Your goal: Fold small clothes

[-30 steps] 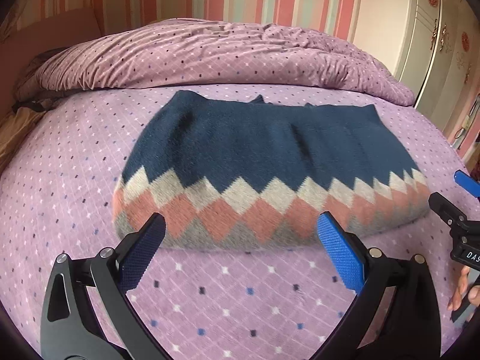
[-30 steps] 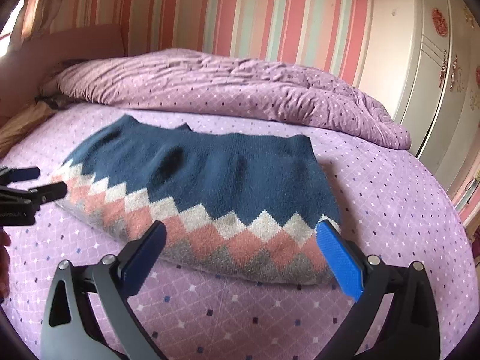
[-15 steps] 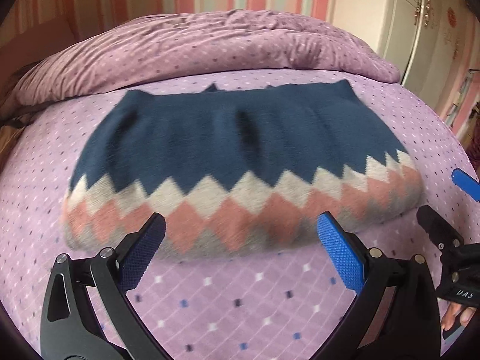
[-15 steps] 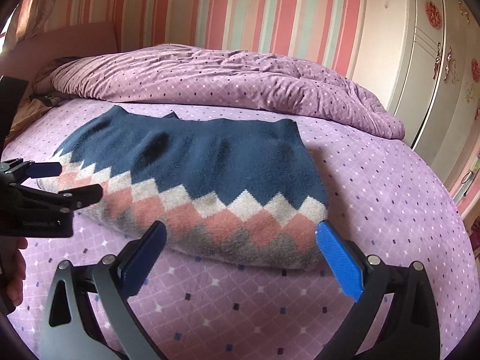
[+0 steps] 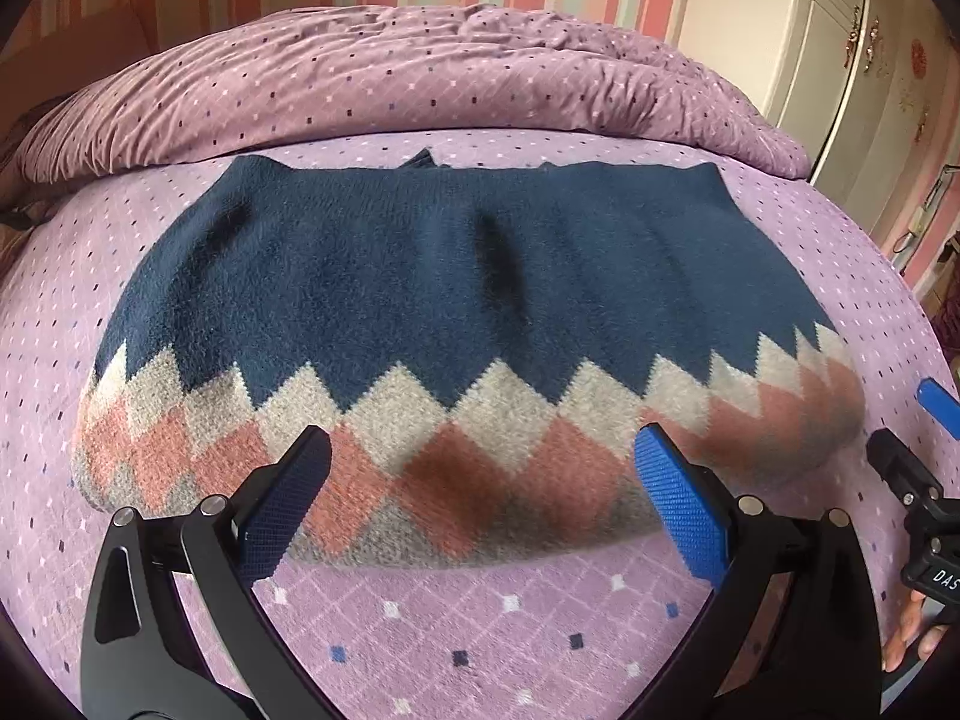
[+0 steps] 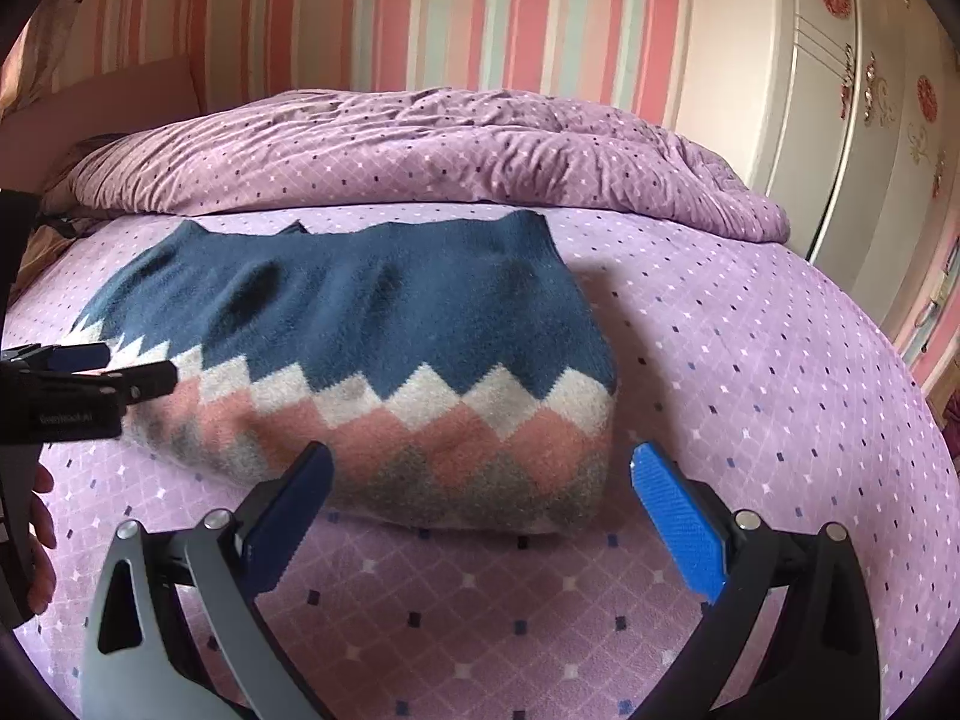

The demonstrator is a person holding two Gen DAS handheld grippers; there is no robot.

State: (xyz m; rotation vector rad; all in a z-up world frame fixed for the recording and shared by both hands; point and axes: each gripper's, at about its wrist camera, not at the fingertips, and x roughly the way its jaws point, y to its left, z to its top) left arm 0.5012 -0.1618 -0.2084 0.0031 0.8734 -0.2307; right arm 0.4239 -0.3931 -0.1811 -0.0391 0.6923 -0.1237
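The folded sweater (image 5: 468, 360) lies on the bed (image 5: 480, 630), its patterned near edge now just beyond both grippers, which have been brought closer. The left gripper (image 5: 480, 510) and right gripper (image 6: 480, 516) are held wide open, so a grasp seems imminent.

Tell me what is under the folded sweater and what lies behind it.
The sweater lies on the purple dotted bedsheet; the sheet directly beneath is covered, so anything there is hidden. Behind it sits a bunched purple duvet, then the striped wall.
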